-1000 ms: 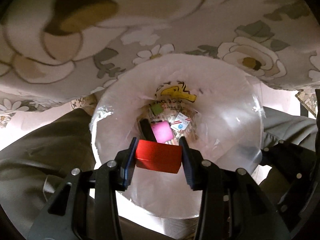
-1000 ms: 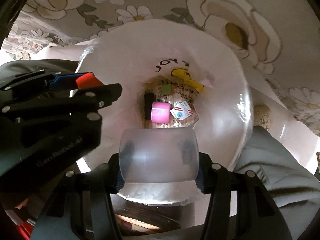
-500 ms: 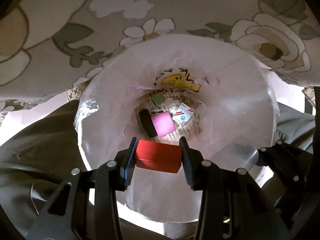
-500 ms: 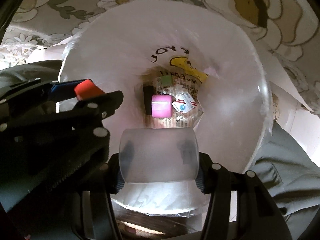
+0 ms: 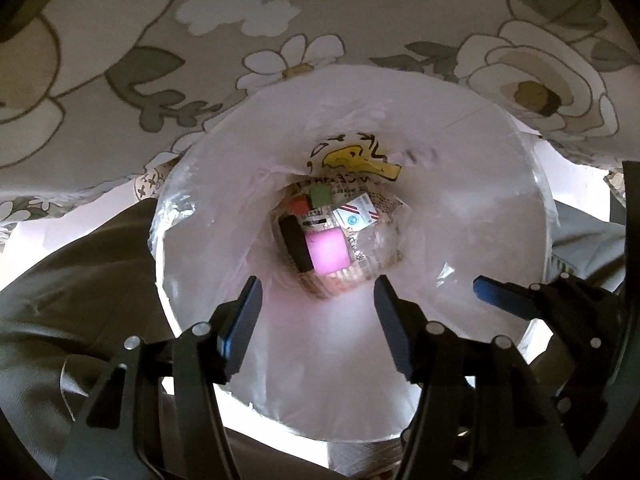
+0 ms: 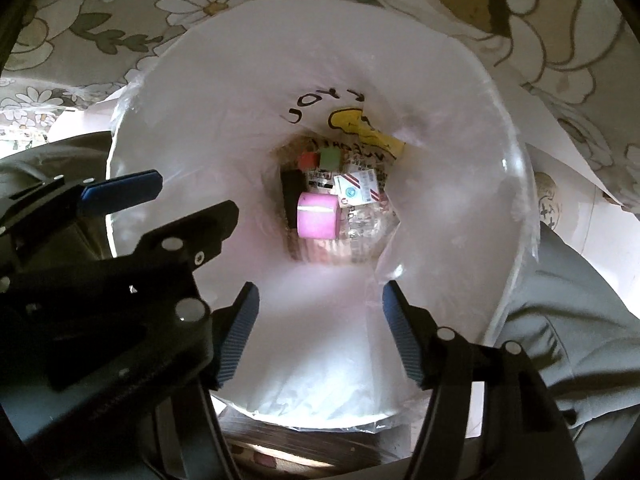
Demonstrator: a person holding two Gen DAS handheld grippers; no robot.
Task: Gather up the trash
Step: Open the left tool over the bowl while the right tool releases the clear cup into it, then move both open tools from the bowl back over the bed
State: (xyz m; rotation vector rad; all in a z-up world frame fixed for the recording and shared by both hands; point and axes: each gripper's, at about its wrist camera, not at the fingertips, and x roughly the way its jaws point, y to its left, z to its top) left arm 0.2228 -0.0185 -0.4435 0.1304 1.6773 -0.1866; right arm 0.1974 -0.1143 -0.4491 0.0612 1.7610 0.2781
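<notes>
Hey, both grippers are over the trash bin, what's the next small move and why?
Probably lift both away from the bin. The left gripper and right gripper are open and empty, and a red block and clear cup lie at the bottom.

Both grippers over the mouth of the bin (image 5: 500, 168), side by side: left gripper (image 5: 318, 320) to the left, right gripper (image 6: 320, 330) to the right, jaws apart, nothing between them. Bin beside the edge of a cloth-covered table (image 5: 360, 8), cloth hanging behind it. Trash at the bottom, inside the liner: block (image 6: 318, 216) in the middle, flat bar (image 6: 291, 196) touching its left side, two small cubes (image 6: 320, 159) behind, packet (image 6: 358, 188) to the right.
</notes>
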